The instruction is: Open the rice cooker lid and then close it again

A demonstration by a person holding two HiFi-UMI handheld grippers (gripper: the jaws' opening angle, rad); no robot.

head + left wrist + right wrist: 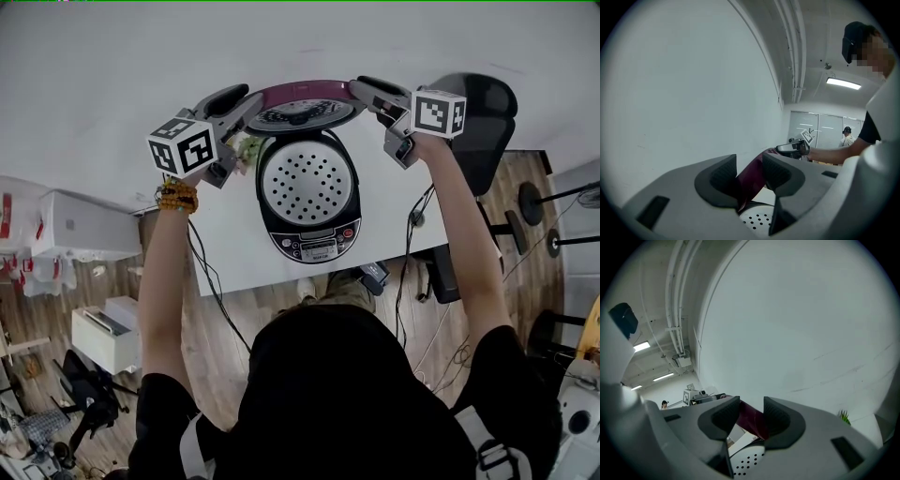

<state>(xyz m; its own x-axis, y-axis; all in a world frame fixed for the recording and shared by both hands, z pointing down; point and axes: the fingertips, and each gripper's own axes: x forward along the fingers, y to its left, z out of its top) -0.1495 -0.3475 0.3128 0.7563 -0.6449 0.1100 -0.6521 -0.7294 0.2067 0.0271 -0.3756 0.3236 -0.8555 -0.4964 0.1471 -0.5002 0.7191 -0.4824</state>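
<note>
A black rice cooker (310,236) stands on the white table (225,244). Its maroon lid (305,101) is raised on its rear hinge, and a perforated tray (307,183) shows in the pot. My left gripper (246,101) is shut on the lid's left edge. In the left gripper view the maroon rim (755,168) fills the gap of the left gripper (749,174). My right gripper (362,90) is shut on the lid's right edge. The right gripper view shows the rim (753,421) running aslant across the gap of the right gripper (751,414).
A white wall rises just behind the cooker. A small green plant (249,148) sits left of the pot near my left hand. A black chair (484,122) stands at the table's right end. Cables (410,244) hang off the front edge.
</note>
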